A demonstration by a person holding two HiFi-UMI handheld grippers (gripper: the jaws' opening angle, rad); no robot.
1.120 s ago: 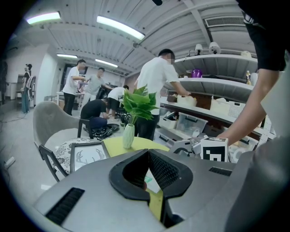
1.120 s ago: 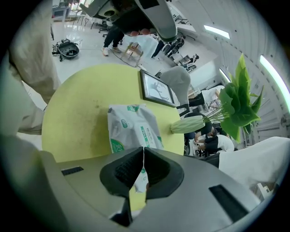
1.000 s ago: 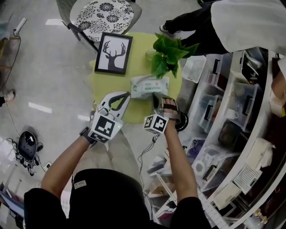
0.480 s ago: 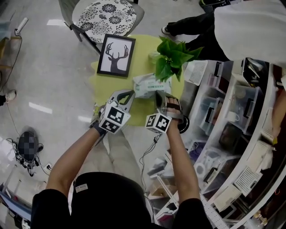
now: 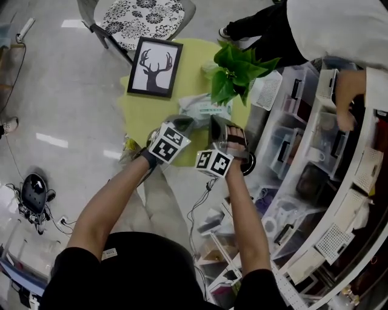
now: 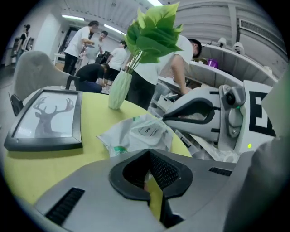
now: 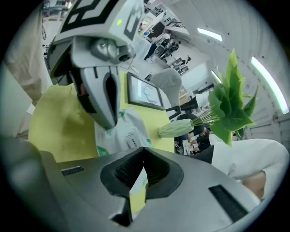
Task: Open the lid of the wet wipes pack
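The white wet wipes pack (image 5: 203,108) lies on the round yellow table (image 5: 142,112), its flap lid (image 6: 146,132) flat on top. My left gripper (image 5: 185,122) is shut with nothing between its tips, which hover just short of the pack's near left corner. My right gripper (image 5: 213,120) is also shut and empty, its tips at the pack's near right edge. In the left gripper view the shut jaws (image 6: 147,153) point at the pack (image 6: 136,136), with the right gripper (image 6: 204,118) beside them. In the right gripper view the jaws (image 7: 144,149) face the pack (image 7: 123,136), and the left gripper (image 7: 103,97) hangs over it.
A framed deer picture (image 5: 151,68) lies on the table's far left. A pale vase with green leaves (image 5: 237,69) stands just behind the pack. A patterned chair (image 5: 142,13) is beyond the table. A person in a white top (image 5: 339,27) and storage shelves (image 5: 315,157) fill the right.
My left gripper has come down and forward toward the pack's near left corner. The right gripper has stayed by the pack's near edge.
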